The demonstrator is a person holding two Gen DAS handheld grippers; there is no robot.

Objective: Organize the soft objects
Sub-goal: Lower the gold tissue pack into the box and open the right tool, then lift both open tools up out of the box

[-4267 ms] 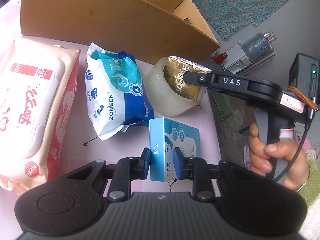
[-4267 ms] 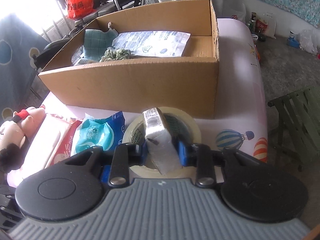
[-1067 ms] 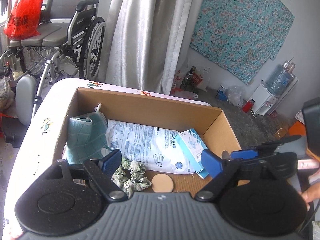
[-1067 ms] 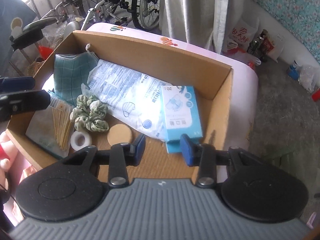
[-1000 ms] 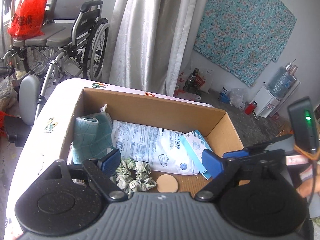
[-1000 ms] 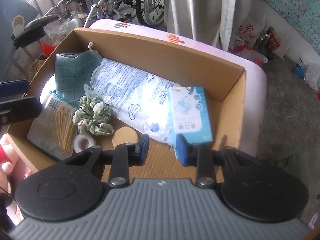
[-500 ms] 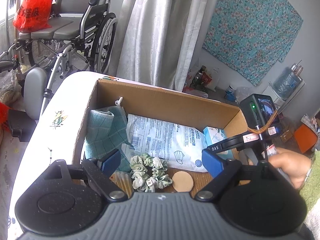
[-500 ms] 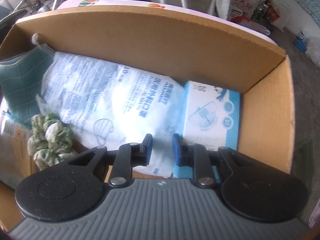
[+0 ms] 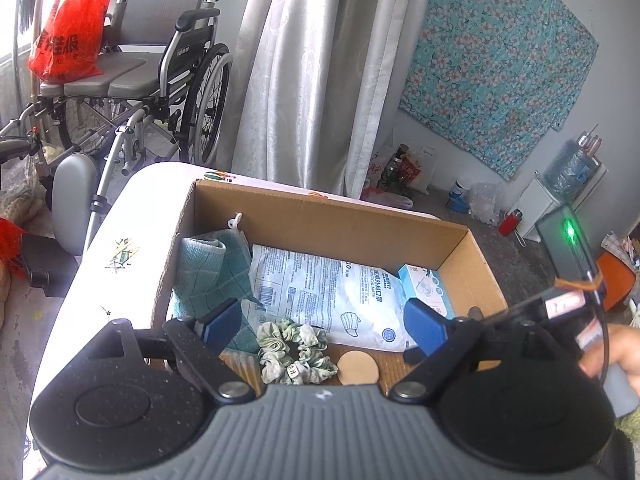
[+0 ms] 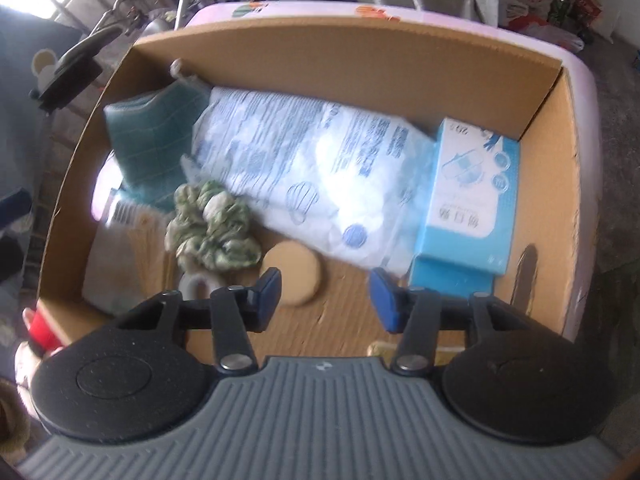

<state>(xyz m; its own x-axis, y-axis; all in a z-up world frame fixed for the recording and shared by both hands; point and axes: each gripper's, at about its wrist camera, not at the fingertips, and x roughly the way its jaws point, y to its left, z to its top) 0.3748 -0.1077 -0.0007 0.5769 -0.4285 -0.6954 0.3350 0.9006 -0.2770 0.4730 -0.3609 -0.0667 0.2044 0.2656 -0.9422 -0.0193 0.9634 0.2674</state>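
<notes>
Hovering over the cardboard box [image 10: 352,52] on the bench [image 9: 100,248], the left gripper [image 9: 324,324] and the right gripper [image 10: 324,292] both have their fingers spread wide and hold nothing. Inside the box lie a folded green cloth [image 10: 156,136] at the left, a large bag of face masks [image 10: 304,176] across the middle, a small blue mask box [image 10: 468,196] against the right wall, a green scrunchie [image 10: 212,232], a round tan puff [image 10: 292,272], a small roll of white tape [image 10: 196,284] and a packet of wooden sticks [image 10: 124,256]. The mask bag looks light, limp and slick, so a pinch at an edge or corner should hold best; the scrunchie should squash easily, and the little carton seems light but crushable, best taken across its narrow sides.
</notes>
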